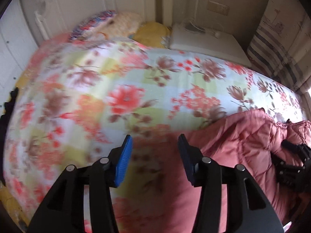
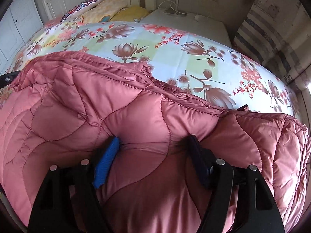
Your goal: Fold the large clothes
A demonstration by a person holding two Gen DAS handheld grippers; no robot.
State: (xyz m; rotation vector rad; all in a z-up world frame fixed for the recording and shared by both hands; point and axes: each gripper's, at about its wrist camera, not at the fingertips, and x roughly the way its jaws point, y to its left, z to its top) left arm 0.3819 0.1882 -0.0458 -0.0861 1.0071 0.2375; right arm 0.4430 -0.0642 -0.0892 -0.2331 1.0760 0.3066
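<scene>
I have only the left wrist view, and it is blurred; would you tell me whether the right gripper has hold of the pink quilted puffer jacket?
Observer: Yes. In the right wrist view the right gripper pinches a puffy panel of the pink quilted puffer jacket between its pads.
Operator: Thank you. Does the jacket's far edge lie flat?
Observer: No. Its stitched hem is rumpled and wavy where it rests on the floral bedsheet.
</scene>
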